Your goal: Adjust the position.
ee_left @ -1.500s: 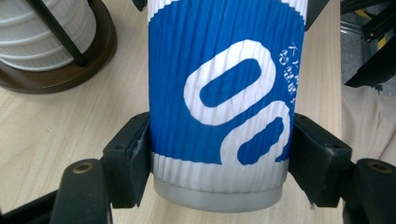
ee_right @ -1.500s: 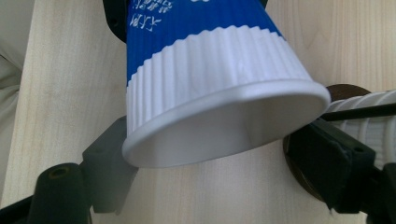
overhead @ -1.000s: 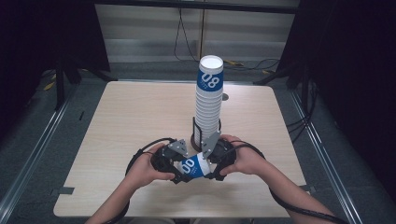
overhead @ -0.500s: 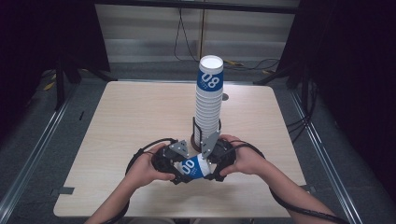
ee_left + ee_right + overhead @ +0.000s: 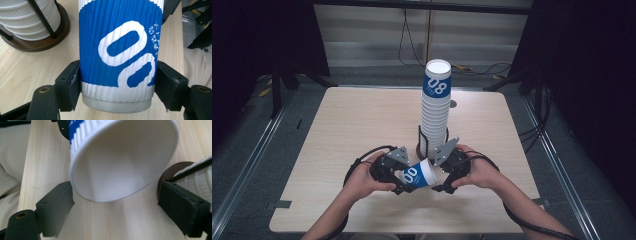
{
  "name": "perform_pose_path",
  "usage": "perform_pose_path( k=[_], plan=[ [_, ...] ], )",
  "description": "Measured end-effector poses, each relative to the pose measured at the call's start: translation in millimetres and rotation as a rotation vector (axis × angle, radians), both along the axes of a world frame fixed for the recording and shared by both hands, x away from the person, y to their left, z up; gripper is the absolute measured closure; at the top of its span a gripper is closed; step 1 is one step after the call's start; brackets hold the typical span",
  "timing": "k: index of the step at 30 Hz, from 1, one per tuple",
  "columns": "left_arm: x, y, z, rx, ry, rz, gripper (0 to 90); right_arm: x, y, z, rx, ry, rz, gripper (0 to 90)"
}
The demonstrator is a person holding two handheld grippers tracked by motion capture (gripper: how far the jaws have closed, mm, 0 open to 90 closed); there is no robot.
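cup [image 5: 418, 175]: ribbed blue-and-white paper, lying on its side above the near middle of the table [image 5: 347, 125], between both hands
left gripper [image 5: 117, 82]: black jaws clamped on the cup's narrow base end, pads pressing the ribs
right gripper [image 5: 120, 207]: jaws spread wide, cup's smooth white mouth between them, pads not touching
stack [image 5: 435, 112]: tall column of nested cups in a wire holder on a round brown base, just beyond the hands

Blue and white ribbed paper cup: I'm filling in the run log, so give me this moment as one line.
left hand-held gripper: shut on blue and white ribbed paper cup near base | right hand-held gripper: open, facing cup mouth | cup: on its side
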State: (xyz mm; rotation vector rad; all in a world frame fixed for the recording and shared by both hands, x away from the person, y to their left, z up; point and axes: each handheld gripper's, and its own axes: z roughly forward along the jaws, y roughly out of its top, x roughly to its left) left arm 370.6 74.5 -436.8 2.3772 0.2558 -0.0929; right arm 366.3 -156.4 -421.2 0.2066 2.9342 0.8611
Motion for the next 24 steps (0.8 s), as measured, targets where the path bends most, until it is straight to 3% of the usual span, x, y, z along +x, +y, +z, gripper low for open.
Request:
perform_pose_path(
  k=[4, 9, 12, 24],
  plan=[
    [0.8, 2.8, -2.6, -0.037, 0.005, 0.018, 29.2, -0.3, -9.1, -2.9, 0.060, 0.010, -0.047, 12.3],
    [2.0, 5.0, -4.2, -0.037, -0.002, 0.017, 29.1, -1.2, -17.1, -3.9, 0.116, 0.012, -0.078, 12.3],
    [2.2, 5.1, -5.2, -0.060, 0.006, 0.020, 29.0, -0.6, -19.3, -3.8, 0.166, 0.012, -0.093, 12.3],
    [0.5, 2.7, -6.5, -0.072, 0.023, 0.027, 28.9, -0.4, -19.0, -4.0, 0.239, 0.022, -0.110, 12.3]
  ],
)
